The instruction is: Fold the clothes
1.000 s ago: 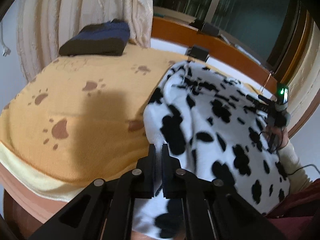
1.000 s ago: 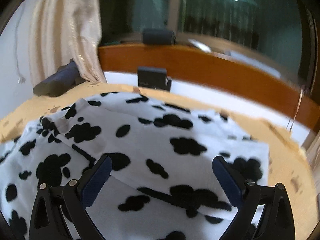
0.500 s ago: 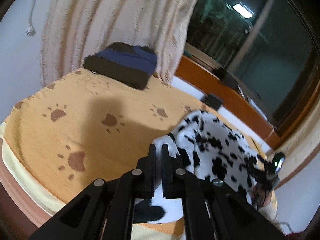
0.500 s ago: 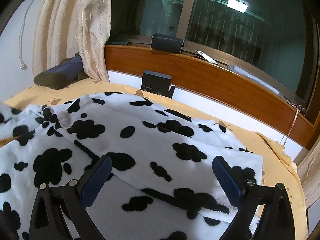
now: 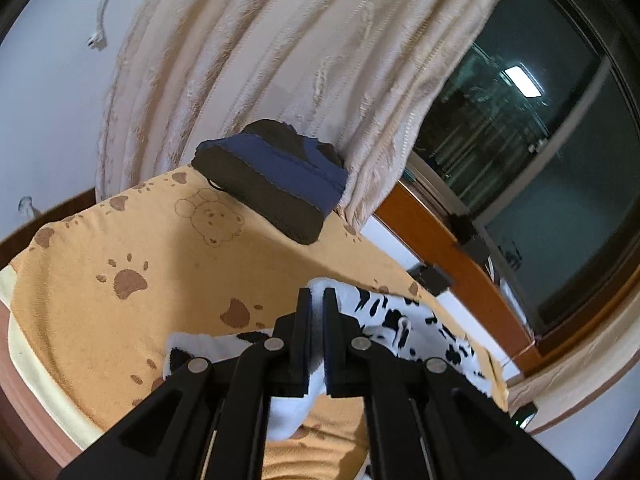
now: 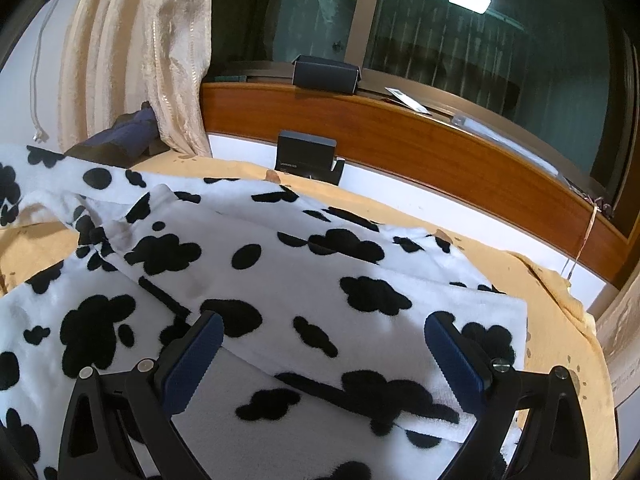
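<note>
Spotted garment (image 6: 304, 280) on bedspread (image 5: 120, 248); folded clothes (image 5: 276, 184) at its far corner, below curtain (image 5: 288, 60).

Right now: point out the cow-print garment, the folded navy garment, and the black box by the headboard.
cow-print garment (image 6: 280, 280), right wrist view, white middle panel.
folded navy garment (image 5: 276, 176), left wrist view, blue top layer.
black box (image 6: 306, 154), right wrist view, front face.

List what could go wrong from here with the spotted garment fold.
1. The left gripper pinches only a thin edge of the cow-print garment; the fleece might slip out mid-carry.
2. The right gripper hangs open above the cloth, pinning nothing, so the already folded layers may drag along.
3. The lifted edge could come down skewed across the paw-print blanket.
</note>
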`<move>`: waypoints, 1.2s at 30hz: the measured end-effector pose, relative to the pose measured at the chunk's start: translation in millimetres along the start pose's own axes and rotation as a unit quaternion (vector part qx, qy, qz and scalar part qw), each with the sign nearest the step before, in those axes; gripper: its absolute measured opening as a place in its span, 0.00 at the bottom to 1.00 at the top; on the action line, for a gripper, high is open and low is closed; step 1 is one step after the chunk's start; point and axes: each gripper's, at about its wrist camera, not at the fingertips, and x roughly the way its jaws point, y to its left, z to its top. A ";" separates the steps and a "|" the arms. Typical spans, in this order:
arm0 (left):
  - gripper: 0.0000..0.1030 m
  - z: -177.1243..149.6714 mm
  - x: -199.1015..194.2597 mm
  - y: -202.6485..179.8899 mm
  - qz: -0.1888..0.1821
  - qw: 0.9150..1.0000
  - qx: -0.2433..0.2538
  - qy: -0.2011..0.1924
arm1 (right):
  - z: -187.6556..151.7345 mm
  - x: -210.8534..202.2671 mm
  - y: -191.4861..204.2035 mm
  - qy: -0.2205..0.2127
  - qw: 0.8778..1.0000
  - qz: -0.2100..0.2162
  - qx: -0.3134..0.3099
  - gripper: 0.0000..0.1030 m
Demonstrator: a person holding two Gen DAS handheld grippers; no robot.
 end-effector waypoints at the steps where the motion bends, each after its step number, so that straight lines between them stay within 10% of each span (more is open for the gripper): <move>1: 0.05 2.9 2.8 0.4 0.002 1.000 -0.004 0.001 | 0.0 0.4 -0.2 0.001 1.000 0.000 0.000 0.99; 25: 0.05 -3.6 40.5 -95.3 -0.038 0.997 0.050 0.050 | 0.4 6.0 -3.6 0.018 1.000 0.001 0.008 0.99; 36: 0.05 -56.3 126.6 -196.6 -0.105 0.978 0.113 0.139 | -0.3 6.4 -4.7 0.020 1.000 0.001 0.011 0.99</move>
